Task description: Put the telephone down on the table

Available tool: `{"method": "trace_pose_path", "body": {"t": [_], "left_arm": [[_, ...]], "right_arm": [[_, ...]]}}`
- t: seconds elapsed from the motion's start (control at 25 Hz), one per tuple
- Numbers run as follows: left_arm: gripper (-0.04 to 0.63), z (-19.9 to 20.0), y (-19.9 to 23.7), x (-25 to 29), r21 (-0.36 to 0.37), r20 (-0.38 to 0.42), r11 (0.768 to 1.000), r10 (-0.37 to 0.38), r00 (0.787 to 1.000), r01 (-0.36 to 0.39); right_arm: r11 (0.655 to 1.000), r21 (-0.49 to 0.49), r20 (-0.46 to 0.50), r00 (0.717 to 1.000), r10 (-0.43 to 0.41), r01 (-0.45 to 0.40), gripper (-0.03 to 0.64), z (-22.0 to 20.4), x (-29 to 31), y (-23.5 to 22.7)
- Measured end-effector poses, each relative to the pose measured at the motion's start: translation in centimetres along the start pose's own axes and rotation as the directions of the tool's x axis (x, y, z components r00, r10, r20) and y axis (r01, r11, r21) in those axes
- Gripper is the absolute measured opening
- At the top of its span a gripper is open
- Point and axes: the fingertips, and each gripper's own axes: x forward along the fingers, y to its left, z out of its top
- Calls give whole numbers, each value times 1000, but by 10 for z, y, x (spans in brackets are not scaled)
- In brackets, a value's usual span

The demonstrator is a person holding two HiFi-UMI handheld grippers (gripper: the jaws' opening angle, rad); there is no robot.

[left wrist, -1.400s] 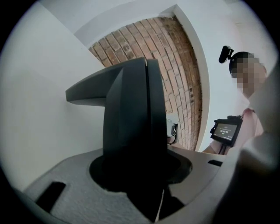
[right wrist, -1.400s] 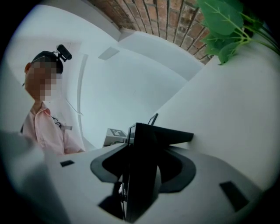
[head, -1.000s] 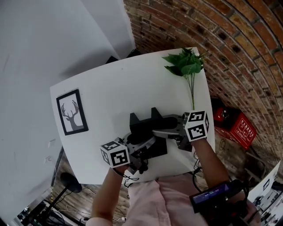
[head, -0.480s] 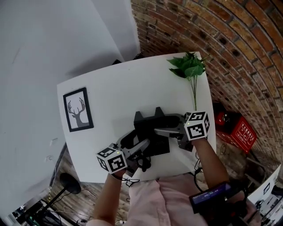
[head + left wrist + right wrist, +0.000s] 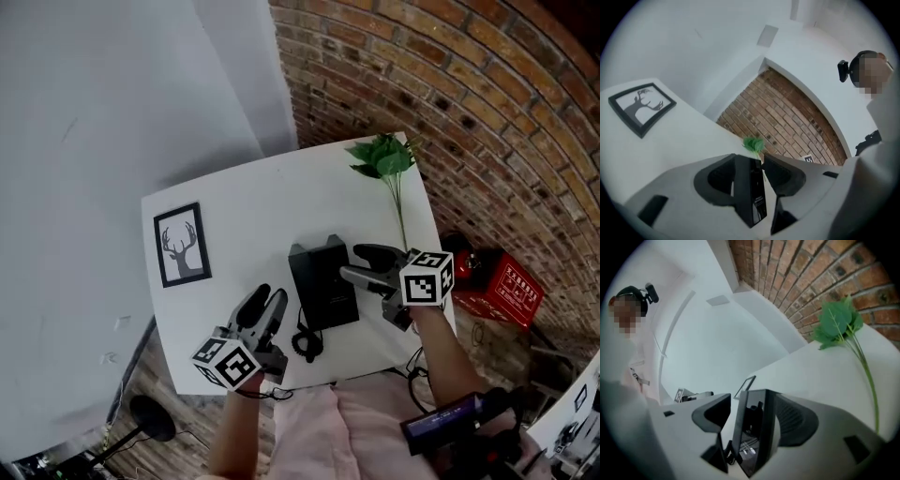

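- Letting go cleanly is the step in hand, we judge. The telephone already lies flat on the white table, near its front edge, with its coiled cord curled just beside its near end.
- We would draw both claws straight back from it and stay level, so no fingertip drags the set or snags the cord.
- Our right gripper sits just beside the telephone's right edge. Its jaws have just been opening and stand wide, with the dark body showing in the gap and no pad pressing on it.
- Our left gripper is clear of the telephone, to its left. Its jaws have just been closing partway and stand half apart around nothing.
- A second ago both claws were on the telephone. Since then the left one has swung away toward the table's front left.
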Motion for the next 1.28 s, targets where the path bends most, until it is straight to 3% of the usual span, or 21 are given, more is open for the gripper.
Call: {"method": "trace_pose_path", "body": {"t": [0.12,0.2,0.36,0.52,0.6,0.72,0.84,1.04,1.28], "left_arm": [[152,46,-29,-11,137,116,990,9,993,-25],[138,79,-52,-22,268,202,960,23,979,-78],[65,140,-103,-47,478,376,851,25,926,-217],[2,172,-149,-64,608,473,725,-5,881,-322],[0,176,-165,-66,650,485,680,-27,874,-340],[-2,175,-182,-69,685,491,637,-45,870,-354],[-2,172,-188,-71,701,498,608,-43,866,-373],[-2,166,-181,-68,688,485,627,-22,874,-365],[-2,162,-180,-64,700,476,617,-27,879,-360]], "right_arm": [[992,-112,92,995,-45,55,240,32,-18,34],[971,-207,174,981,-85,121,168,56,-31,61],[896,-365,355,928,-118,253,70,100,-56,118],[777,-488,493,860,-131,398,38,123,-75,167],[729,-513,547,827,-129,453,26,127,-83,185],[687,-521,595,793,-132,506,6,128,-88,200],[660,-530,613,778,-135,533,5,128,-90,208],[635,-538,627,767,-139,555,5,128,-90,213],[627,-542,622,769,-148,559,3,129,-85,213]]}}
